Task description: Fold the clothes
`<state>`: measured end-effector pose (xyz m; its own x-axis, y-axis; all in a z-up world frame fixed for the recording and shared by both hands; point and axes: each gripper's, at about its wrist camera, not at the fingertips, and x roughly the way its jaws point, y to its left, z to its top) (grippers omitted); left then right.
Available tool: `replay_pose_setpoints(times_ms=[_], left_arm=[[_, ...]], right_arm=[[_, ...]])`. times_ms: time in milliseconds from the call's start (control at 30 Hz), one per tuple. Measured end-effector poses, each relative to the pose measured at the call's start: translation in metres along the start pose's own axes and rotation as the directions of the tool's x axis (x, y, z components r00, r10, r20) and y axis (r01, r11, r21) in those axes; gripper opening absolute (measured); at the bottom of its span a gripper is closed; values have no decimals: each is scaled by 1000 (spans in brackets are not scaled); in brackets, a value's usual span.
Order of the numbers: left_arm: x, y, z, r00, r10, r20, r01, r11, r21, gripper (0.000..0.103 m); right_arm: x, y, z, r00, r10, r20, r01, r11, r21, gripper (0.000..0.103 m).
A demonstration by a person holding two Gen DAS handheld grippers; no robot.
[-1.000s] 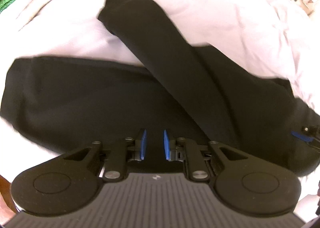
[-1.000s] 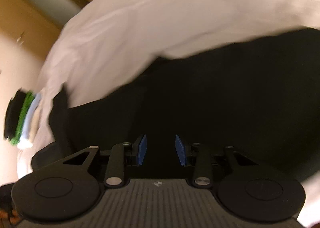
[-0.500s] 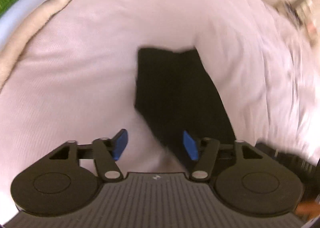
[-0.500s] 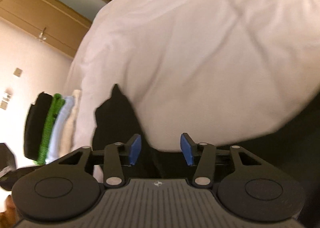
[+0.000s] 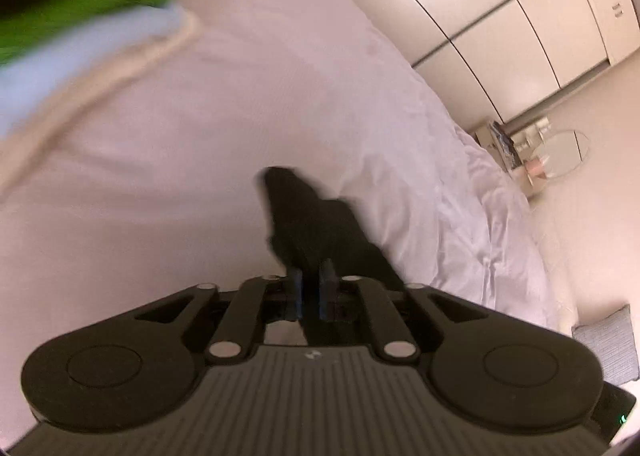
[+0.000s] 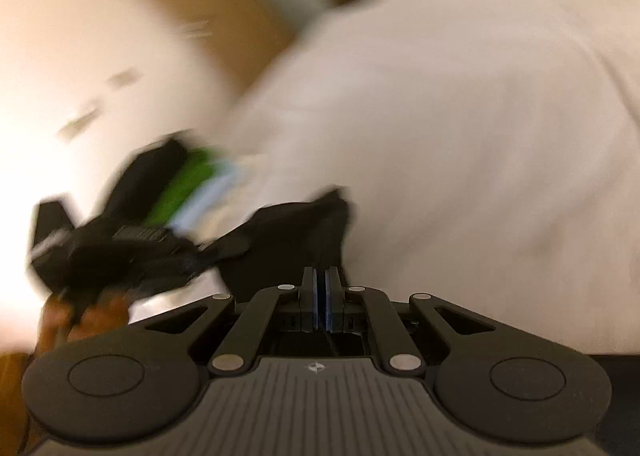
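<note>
Both grippers are now clamped on the black garment [image 5: 316, 224], a change from half a second ago, when their blue pads stood apart over it. In the left wrist view the left gripper [image 5: 311, 286] has its pads drawn in on the dark cloth, which runs forward from between them over the white bed [image 5: 200, 160]. In the right wrist view the right gripper [image 6: 321, 298] has its pads nearly together, with a thin edge of the same black fabric pinched between them.

A second ago the garment lay spread wide and flat under both cameras; now only a narrow end of it shows ahead of each gripper, and both views are smeared with motion — the cloth seems to be lifting or swinging. The stack of folded clothes [image 5: 80, 24], green, pale blue and cream, sits at the bed's far edge and looms larger in the left view than before.

The likely reading is that a grasp has been made at two points on the sleeve or leg end, and that part is being carried across for a fold — though where it will land cannot be told.
</note>
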<state>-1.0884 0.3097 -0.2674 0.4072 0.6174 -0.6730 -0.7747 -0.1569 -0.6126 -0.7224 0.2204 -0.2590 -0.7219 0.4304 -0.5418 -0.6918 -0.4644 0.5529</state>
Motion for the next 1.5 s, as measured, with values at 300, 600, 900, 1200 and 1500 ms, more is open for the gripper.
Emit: replay_pose_setpoints(times_ms=[300,600,900,1200,1500], left_arm=[[-91,41,-89,953,269,-140,-288,947,-144,32],[-53,45,-116,977,174,-126,-205,930,-305,44],[-75,9,-105,991,122,49,-107,965,-241,0],[-60,49,-153,974,214,-75,-226,903,-364,5],[-49,40,-149,965,255,-55,-256,883,-394,12]], right_arm=[[-23,29,-82,962,68,-265,-37,992,122,49],[-102,-45,-138,967,-47,-249,192,778,598,52],[-173,-100,-168,966,-216,-143,241,540,807,52],[-193,-118,-174,955,-266,-132,258,524,812,52],[-255,-139,-196,925,-370,-80,250,440,862,52]])
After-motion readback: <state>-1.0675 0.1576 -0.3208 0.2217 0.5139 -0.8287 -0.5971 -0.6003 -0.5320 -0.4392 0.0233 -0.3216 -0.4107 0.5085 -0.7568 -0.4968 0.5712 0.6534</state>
